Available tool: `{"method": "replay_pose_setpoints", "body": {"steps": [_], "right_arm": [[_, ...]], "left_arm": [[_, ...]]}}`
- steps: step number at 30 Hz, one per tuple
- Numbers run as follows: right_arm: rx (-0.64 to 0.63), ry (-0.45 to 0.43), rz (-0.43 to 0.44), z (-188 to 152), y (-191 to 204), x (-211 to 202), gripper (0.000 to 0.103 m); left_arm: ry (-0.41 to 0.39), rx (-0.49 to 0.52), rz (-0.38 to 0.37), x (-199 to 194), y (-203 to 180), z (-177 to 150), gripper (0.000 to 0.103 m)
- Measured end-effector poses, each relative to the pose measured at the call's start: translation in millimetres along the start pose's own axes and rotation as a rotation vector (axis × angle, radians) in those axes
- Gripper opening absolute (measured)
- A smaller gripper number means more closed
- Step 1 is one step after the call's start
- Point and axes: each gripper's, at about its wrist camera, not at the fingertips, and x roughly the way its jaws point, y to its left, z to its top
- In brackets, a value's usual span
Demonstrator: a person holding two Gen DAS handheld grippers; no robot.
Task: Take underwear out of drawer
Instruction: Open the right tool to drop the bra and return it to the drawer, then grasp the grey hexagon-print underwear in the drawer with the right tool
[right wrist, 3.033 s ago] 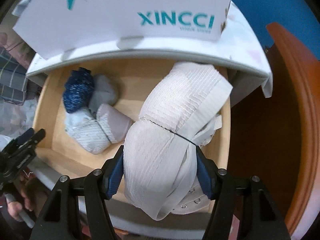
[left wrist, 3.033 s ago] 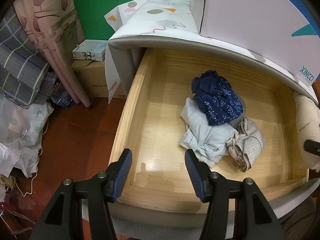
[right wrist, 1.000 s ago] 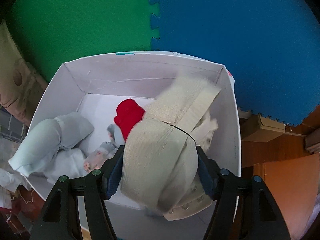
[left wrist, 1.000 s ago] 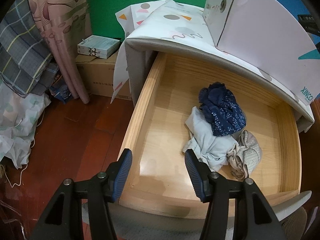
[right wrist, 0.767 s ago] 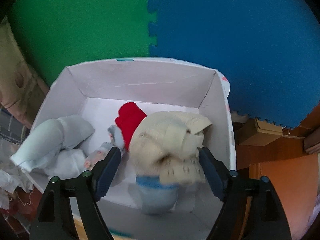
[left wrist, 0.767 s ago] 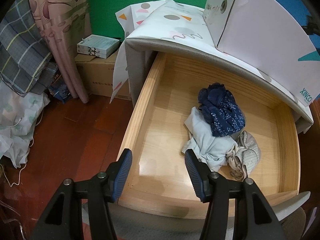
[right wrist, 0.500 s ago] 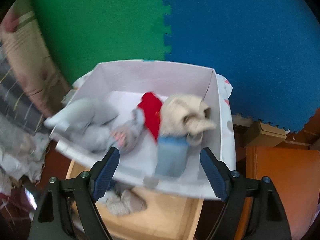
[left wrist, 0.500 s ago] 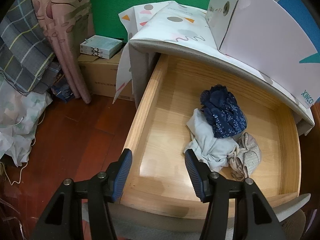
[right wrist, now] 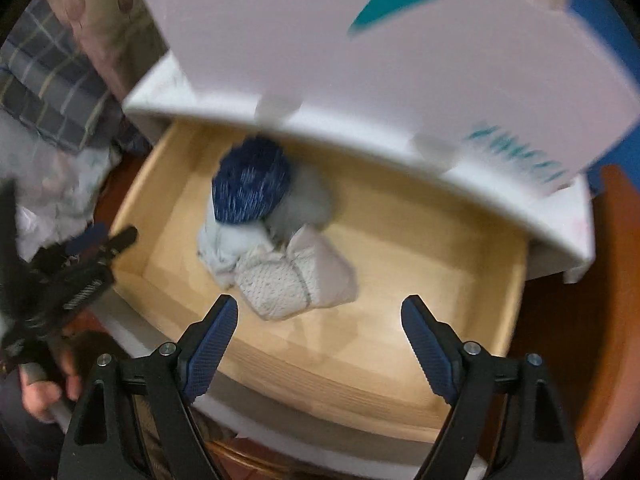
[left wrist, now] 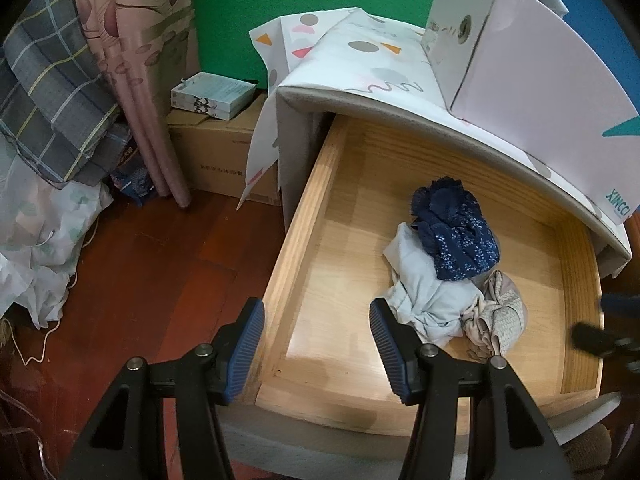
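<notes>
- While the drawer (left wrist: 576, 280) stands pulled out w/ its inside exposed, underwear is reachable from above.
- White box (left wrist: 540, 80) sits on top of cabinet, prob. as drop place.
- Underwear pile (right wrist: 276, 248) lies mid-drawer: navy piece on pale ones.
- Right gripper (right wrist: 320, 332) empty, jaws apart, above pile.
- Left gripper (left wrist: 316, 344) released, empty, at the front corner.

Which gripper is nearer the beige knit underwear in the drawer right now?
Hard to call. The right gripper, open and empty, hangs over the drawer front, the beige knit underwear just beyond its fingertips. The left gripper hangs at the opposite front corner, beside the pile.
</notes>
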Motion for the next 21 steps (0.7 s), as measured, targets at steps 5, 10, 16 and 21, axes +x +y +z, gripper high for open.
{"method": "replay_pose_setpoints", "body": {"steps": [5, 10, 16, 21], "right_arm": [[0.029, 0.049, 0.0, 6, 12, 42, 0.082], [0.043, 0.075, 0.002, 16, 20, 68, 0.082], [0.024, 0.124, -0.021, 23, 19, 91, 0.082], [0.021, 0.168, -0.057, 20, 5, 100, 0.082]], "left_arm": [[0.001, 0.002, -0.002, 0, 1, 0, 0.056], [0.005, 0.006, -0.009, 1, 0, 0, 0.056], [0.009, -0.003, -0.02, 3, 2, 1, 0.056], [0.012, -0.003, -0.025, 4, 3, 1, 0.056]]}}
